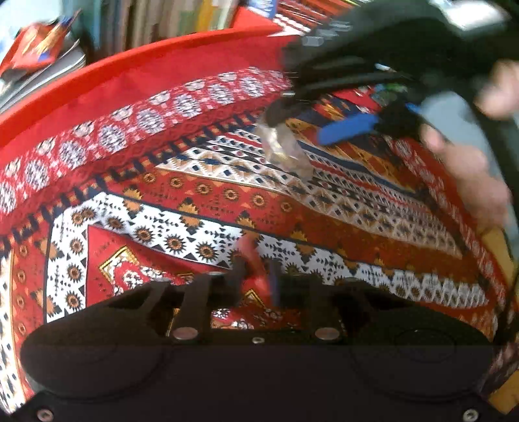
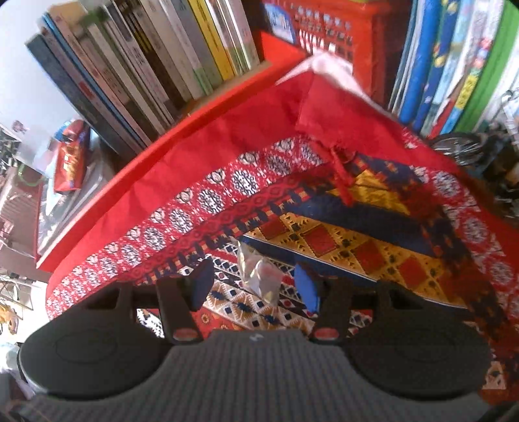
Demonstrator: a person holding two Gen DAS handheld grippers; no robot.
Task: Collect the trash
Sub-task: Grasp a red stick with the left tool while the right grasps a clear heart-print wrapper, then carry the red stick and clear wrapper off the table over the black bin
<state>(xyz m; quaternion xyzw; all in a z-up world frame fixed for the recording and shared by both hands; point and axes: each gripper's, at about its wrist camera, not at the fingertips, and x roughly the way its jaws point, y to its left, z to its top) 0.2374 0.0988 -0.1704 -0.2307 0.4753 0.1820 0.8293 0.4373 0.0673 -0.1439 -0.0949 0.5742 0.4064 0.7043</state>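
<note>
A crumpled clear plastic wrapper [image 2: 259, 276] lies on the patterned red tablecloth [image 2: 201, 194]. My right gripper [image 2: 256, 285] is open, with one blue-padded finger on each side of the wrapper. The left wrist view shows the same wrapper [image 1: 282, 152] under the right gripper [image 1: 308, 123], which a hand [image 1: 467, 168] holds. My left gripper [image 1: 256, 276] sits low over the cloth [image 1: 162, 181]. Its fingers are close together on a blurred red wrapper [image 1: 251, 256].
A row of upright books [image 2: 155, 65] stands behind the table's far edge. A red snack bag [image 2: 69, 155] lies on a stack at the back left. A red crate [image 2: 324, 29] and colourful books [image 2: 447, 58] stand at the back right.
</note>
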